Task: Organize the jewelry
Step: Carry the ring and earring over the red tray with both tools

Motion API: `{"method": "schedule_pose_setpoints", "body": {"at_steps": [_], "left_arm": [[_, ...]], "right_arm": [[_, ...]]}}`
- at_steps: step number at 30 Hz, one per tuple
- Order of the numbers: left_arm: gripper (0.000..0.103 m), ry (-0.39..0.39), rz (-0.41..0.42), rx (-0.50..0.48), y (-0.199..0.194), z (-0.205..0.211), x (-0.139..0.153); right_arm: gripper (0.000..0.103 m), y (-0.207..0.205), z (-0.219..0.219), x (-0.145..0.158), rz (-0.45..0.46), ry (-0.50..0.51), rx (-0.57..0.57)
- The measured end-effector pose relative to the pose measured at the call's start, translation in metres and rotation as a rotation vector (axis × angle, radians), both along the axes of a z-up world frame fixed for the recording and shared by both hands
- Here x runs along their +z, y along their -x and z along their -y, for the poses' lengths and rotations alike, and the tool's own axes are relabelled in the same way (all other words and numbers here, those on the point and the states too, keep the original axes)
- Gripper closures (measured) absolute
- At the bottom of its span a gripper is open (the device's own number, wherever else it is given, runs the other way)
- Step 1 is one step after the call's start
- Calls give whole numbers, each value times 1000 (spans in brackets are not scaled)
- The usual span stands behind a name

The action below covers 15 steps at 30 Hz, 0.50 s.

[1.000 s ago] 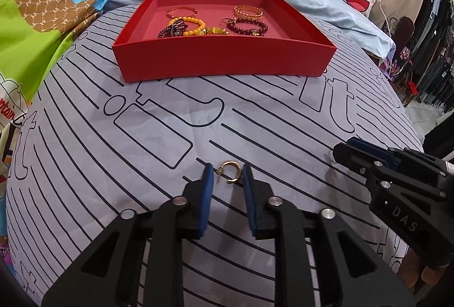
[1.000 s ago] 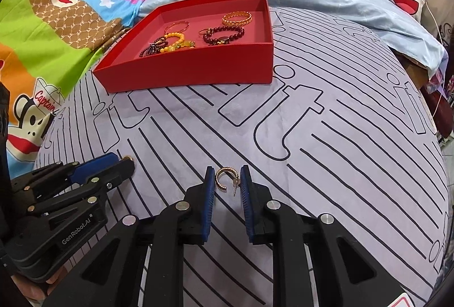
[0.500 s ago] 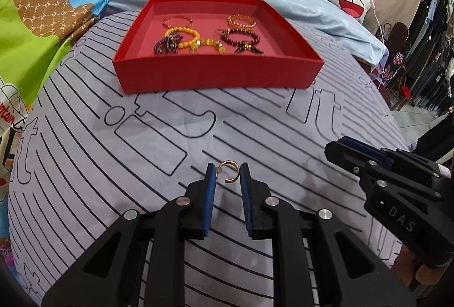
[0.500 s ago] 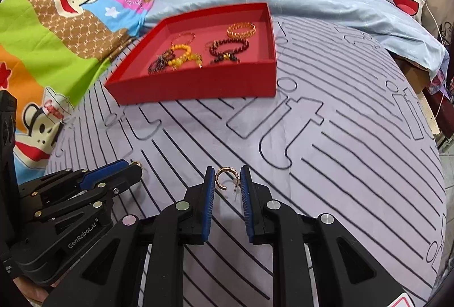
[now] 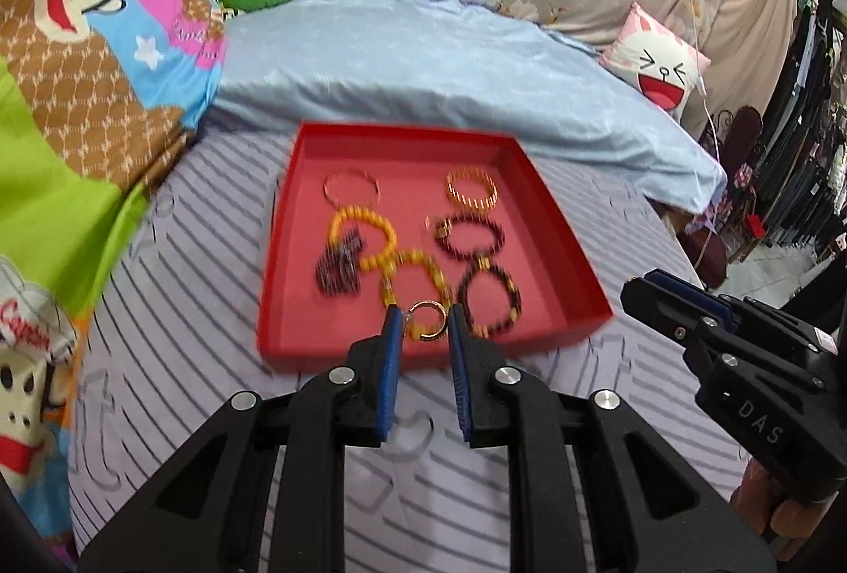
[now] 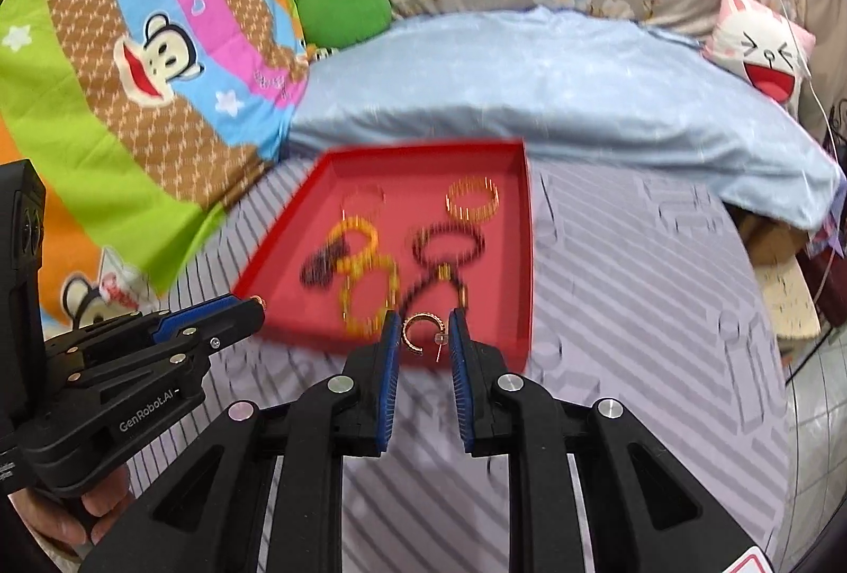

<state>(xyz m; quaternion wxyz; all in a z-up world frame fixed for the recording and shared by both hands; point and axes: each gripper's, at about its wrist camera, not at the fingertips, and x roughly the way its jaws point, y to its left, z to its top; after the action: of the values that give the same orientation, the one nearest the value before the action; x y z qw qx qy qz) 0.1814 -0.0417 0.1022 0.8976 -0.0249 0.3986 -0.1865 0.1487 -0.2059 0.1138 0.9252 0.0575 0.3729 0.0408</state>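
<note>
Left wrist view: bracelets (image 5: 365, 231) inside red tray (image 5: 561, 244), both tools clamped on earrings.

Motion-blurred bracelets (image 6: 365, 292) in red tray (image 6: 521, 266)

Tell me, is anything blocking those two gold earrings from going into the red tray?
Nothing visible does. The left gripper and right gripper each hold a gold hoop earring near the red tray's front wall. Beaded bracelets already crowd the floor beyond.
</note>
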Motion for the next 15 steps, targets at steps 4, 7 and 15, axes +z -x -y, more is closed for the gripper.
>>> {"method": "schedule_pose_setpoints", "body": {"at_steps": [4,7,15], "left_arm": [[86,-12,37,11,-38,5,11],[86,-29,51,20,-66,10,11],[86,-48,22,27,-124,24,-12]], "right_arm": [[85,-33,-2,11,29,11,8],[85,-64,-5,11,33,22,9],[85,-129,-5,-17,-25,11,5]]}}
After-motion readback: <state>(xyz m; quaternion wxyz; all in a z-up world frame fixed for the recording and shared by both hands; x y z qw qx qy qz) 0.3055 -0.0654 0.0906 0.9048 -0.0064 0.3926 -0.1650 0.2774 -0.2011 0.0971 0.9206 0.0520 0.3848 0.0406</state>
